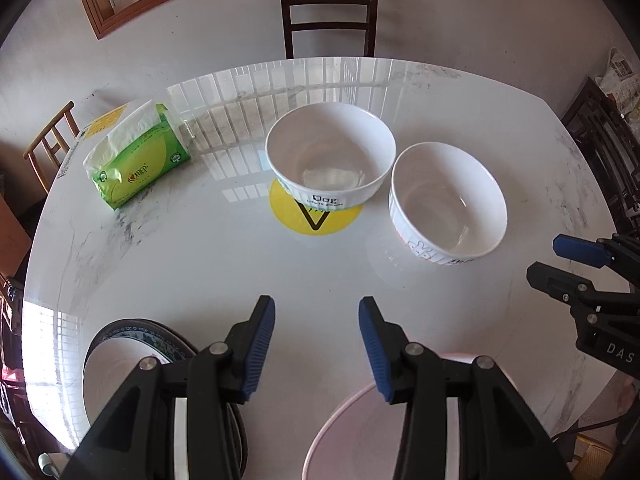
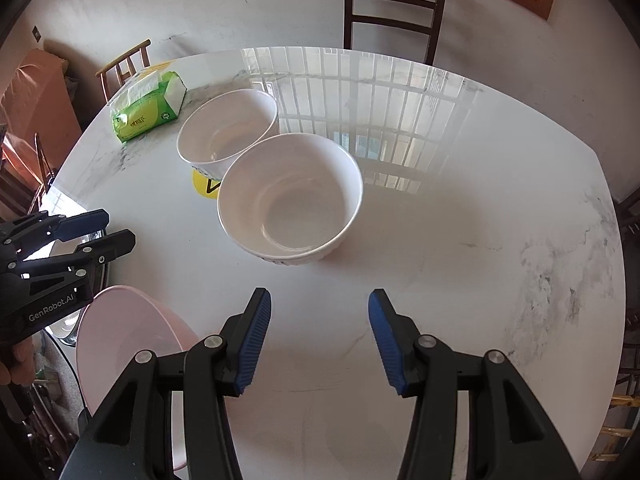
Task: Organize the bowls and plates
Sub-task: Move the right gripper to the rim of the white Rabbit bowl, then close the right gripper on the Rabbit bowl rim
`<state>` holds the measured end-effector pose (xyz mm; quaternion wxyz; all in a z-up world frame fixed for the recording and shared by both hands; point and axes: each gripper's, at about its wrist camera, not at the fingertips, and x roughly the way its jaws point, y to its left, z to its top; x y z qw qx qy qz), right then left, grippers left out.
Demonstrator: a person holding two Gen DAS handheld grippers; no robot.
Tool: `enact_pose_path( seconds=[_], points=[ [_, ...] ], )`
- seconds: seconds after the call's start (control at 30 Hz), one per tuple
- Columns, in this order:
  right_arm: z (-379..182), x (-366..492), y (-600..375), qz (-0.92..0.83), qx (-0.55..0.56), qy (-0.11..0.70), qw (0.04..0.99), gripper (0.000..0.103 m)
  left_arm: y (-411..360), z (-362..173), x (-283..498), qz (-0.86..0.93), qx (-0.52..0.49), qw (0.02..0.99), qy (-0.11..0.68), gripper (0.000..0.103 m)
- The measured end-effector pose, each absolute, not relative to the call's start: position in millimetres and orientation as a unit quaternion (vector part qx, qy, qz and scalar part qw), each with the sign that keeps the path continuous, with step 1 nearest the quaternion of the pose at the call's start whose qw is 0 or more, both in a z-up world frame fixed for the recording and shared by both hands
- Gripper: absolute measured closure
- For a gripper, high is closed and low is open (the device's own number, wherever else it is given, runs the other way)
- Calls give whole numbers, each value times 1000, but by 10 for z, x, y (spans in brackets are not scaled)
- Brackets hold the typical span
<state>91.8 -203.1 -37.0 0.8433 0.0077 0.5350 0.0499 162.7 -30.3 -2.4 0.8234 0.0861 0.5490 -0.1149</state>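
- Sitting straight ahead at twelve o'clock of the right gripper [image 2: 319,336]: the near white bowl [image 2: 291,200], upright, round, so no long axis to line up with; near rim facing the jaws, apart from them.
- Standing wide open, both pairs of jaws, gripping nothing.
- Hovering over the near table edge: the left gripper [image 1: 316,346], with the same bowl [image 1: 448,204] lying off at about one o'clock, so judging the right hand the nearer one.
- Resting just behind, at eleven o'clock in the right view: the "Dog" bowl [image 2: 228,132], partly covering a yellow sticker [image 2: 206,188]; touching or not, cannot tell.
- Lying under the left gripper: a pink plate [image 1: 352,432] and a blue-patterned plate [image 1: 132,344] at seven o'clock.
- Gleaming underneath: a glossy white marble table [image 2: 480,240], likely slippery.
- Filling out the room: a green tissue pack [image 1: 136,160] at ten o'clock, a dark chair [image 1: 328,12] at twelve.
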Motion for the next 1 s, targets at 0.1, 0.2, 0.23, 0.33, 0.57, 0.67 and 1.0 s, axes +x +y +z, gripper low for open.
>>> enact_pose_path(
  seconds=[0.1,0.2,0.23,0.33,0.57,0.67,1.0],
  points=[
    [-390,1067,-2066,44,7,537,843,55,-437,-53,1761,-121,82,819,555,59],
    [-395,1211,-2120,35,11,535,844,55,-551,-77,1891,-132,70,815,560,59],
    [-401,1261,-2131,35,10,537,843,55,-590,-92,1941,-135,68,813,563,59],
    [-432,1396,-2167,29,9,541,841,55,-686,-135,2077,-135,69,812,564,59],
    [-588,1656,-2228,29,13,553,832,56,-863,-265,2280,-148,60,803,574,59],
    [-668,1719,-2222,31,12,559,828,57,-934,-346,2321,-148,67,800,577,59],
    [-856,1857,-2194,40,20,575,817,70,-1116,-579,2376,-146,88,784,596,59]
  ],
)
